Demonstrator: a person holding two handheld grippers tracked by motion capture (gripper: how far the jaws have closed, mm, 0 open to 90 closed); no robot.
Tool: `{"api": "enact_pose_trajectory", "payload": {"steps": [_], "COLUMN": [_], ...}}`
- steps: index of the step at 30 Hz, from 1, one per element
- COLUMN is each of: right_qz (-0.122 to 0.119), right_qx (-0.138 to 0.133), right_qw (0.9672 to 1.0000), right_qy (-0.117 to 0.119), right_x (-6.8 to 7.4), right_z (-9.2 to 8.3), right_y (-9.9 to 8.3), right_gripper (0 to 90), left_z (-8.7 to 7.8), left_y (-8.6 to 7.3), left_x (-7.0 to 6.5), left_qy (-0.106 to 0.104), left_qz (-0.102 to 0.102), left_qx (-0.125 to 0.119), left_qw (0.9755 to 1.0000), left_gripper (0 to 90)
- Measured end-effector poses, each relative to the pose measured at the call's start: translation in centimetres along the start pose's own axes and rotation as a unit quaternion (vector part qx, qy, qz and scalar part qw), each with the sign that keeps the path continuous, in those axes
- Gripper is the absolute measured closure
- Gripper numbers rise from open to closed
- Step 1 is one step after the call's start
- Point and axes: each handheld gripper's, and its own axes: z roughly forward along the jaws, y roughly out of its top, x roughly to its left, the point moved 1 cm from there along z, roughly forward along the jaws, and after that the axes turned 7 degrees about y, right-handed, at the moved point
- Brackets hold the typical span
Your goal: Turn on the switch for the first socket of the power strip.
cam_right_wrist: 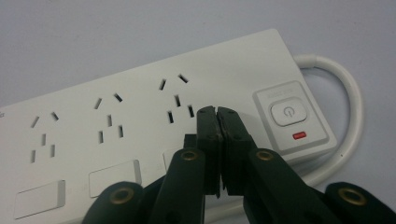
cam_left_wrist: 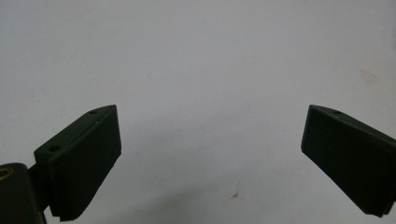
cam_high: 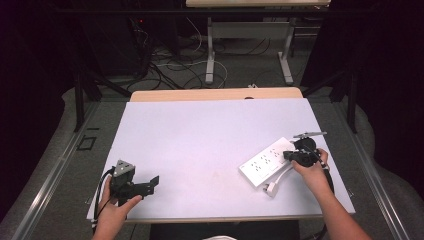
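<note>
A white power strip (cam_high: pixel 264 161) lies at the right of the white table top, its white cable and plug (cam_high: pixel 272 189) curling toward the front edge. In the right gripper view the strip (cam_right_wrist: pixel 140 116) shows several socket groups and a power button (cam_right_wrist: pixel 288 113) with a small red mark below it. My right gripper (cam_right_wrist: pixel 217 112) is shut with nothing between its jaws, its tips just over the strip beside the button; the high view has it (cam_high: pixel 290 155) at the strip's right end. My left gripper (cam_high: pixel 152 183) rests at the front left, open (cam_left_wrist: pixel 210 140) above bare table.
The white table top (cam_high: pixel 210 135) lies over a wooden desk. Beyond its far edge a floor with cables (cam_high: pixel 170 67) and the legs of another desk (cam_high: pixel 210 55) is visible. Dark frame bars stand at both sides.
</note>
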Motion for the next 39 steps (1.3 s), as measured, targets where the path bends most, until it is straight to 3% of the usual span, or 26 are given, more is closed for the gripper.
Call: {"api": "enact_pose_trajectory", "payload": {"steps": [11, 18, 30, 39], "right_qz": [0.004, 0.002, -0.003, 0.000], "right_qx": [-0.006, -0.002, -0.001, 0.007], "right_qw": [0.9999, 1.0000, 1.0000, 0.9999], "right_qy": [-0.011, 0.001, 0.001, -0.012], "right_x": [0.0, -0.2, -0.2, 0.1], "right_z": [-0.2, -0.3, -0.9, -1.4], "right_y": [0.2, 0.3, 0.7, 0.9], "right_gripper": [73.0, 61.8, 43.2, 37.6], "left_z": [0.0, 0.0, 0.0, 0.1], "left_y": [0.0, 0.0, 0.0, 0.0], "left_x": [0.1, 0.1, 0.0, 0.0], "left_qy": [-0.002, 0.000, 0.001, -0.001], "left_qz": [0.004, 0.001, -0.002, 0.000], "left_qx": [0.003, -0.002, -0.002, 0.000], "left_qw": [1.0000, 1.0000, 1.0000, 1.0000], "left_gripper": [4.8, 4.8, 4.8, 4.8]}}
